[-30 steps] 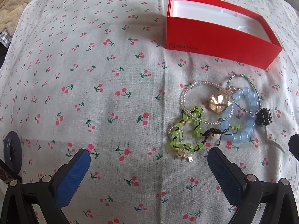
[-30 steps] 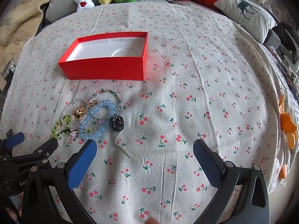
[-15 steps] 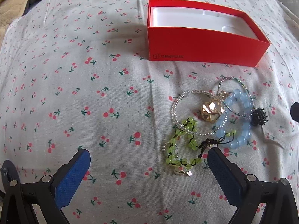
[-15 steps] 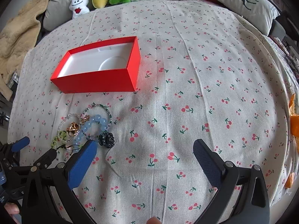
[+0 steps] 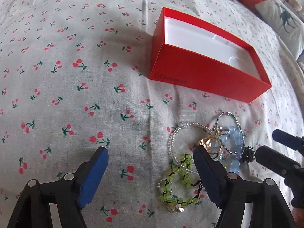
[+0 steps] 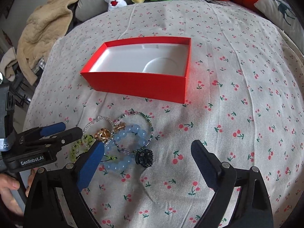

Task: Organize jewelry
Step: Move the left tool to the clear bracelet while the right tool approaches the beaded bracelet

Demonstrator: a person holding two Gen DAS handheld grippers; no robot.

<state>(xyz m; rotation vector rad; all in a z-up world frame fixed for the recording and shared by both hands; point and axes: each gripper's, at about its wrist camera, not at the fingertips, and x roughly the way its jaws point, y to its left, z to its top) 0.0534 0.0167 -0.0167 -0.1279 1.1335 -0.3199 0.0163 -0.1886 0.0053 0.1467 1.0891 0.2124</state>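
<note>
- Left wrist view: your left gripper (image 5: 150,158) has just been narrowing yet its jaws stand well apart, with only cherry-print cloth (image 5: 76,95) between them. Its right finger overlaps the gold charm (image 5: 210,144) and green bead bracelet (image 5: 176,186) (contact unclear). The open red box (image 5: 205,74) lies beyond the jewelry.
- Right wrist view: your right gripper (image 6: 148,152) has also been closing slightly; still wide, gripping nothing. The black hair claw (image 6: 144,158) and blue bead bracelet (image 6: 125,144) lie between its fingers, in front of the box.
</note>
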